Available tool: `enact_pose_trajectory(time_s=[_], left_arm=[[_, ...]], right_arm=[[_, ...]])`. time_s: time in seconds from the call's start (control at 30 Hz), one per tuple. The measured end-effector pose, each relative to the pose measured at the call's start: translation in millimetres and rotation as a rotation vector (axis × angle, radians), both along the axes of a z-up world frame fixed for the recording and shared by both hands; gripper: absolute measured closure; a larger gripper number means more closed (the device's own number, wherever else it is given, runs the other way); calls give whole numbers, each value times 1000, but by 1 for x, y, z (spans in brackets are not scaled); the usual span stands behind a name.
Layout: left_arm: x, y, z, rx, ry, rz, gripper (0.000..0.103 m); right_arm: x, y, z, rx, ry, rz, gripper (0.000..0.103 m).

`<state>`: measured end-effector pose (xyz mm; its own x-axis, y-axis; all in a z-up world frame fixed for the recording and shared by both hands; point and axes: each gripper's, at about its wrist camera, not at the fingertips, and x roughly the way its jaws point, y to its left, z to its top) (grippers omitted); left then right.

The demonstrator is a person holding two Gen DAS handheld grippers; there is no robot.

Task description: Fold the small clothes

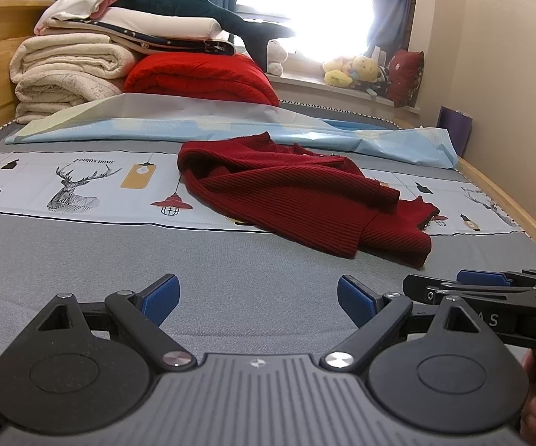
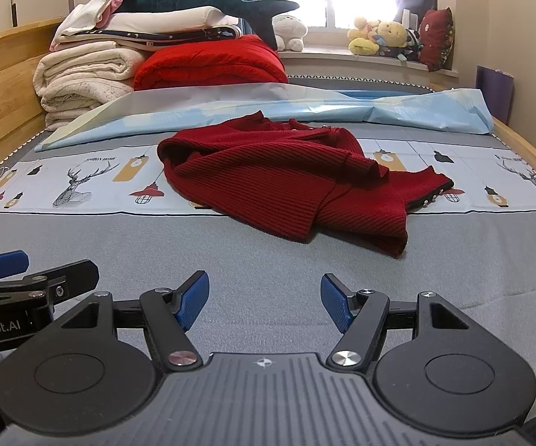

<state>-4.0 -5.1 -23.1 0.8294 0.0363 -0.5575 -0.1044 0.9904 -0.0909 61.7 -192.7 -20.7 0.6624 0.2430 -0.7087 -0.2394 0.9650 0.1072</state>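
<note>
A dark red ribbed knit sweater (image 1: 297, 193) lies crumpled on the bed, partly on a printed cloth strip (image 1: 82, 186); it also shows in the right wrist view (image 2: 282, 178). My left gripper (image 1: 258, 301) is open and empty, low over the grey mattress, well short of the sweater. My right gripper (image 2: 266, 303) is open and empty too, beside the left one. The right gripper shows at the right edge of the left wrist view (image 1: 490, 290). The left gripper shows at the left edge of the right wrist view (image 2: 15, 278).
Folded blankets, a red quilt (image 1: 201, 78) and a plush shark (image 1: 201, 11) are stacked at the bed's far left. A light blue sheet (image 1: 230, 122) lies behind the sweater. Soft toys (image 1: 357, 70) sit on the windowsill. The wooden bed rail (image 1: 509, 208) runs along the right.
</note>
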Motion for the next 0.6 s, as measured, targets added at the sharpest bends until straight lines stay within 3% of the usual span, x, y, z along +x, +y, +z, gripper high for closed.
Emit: enact_pose_trajectory(time_s=[0.43,0.53,0.6], left_arm=[[-1,-3,1,10,-14,-2,9],[-4,-4,1,27,-33,-13,17],[-5,-3,1,30,-39,-26,31]], right_arm=[[0,1,1,5,-1,-1,35],[1,0,5,12,-11,-5,35],[3,-6,13,28,-43,-24,35]])
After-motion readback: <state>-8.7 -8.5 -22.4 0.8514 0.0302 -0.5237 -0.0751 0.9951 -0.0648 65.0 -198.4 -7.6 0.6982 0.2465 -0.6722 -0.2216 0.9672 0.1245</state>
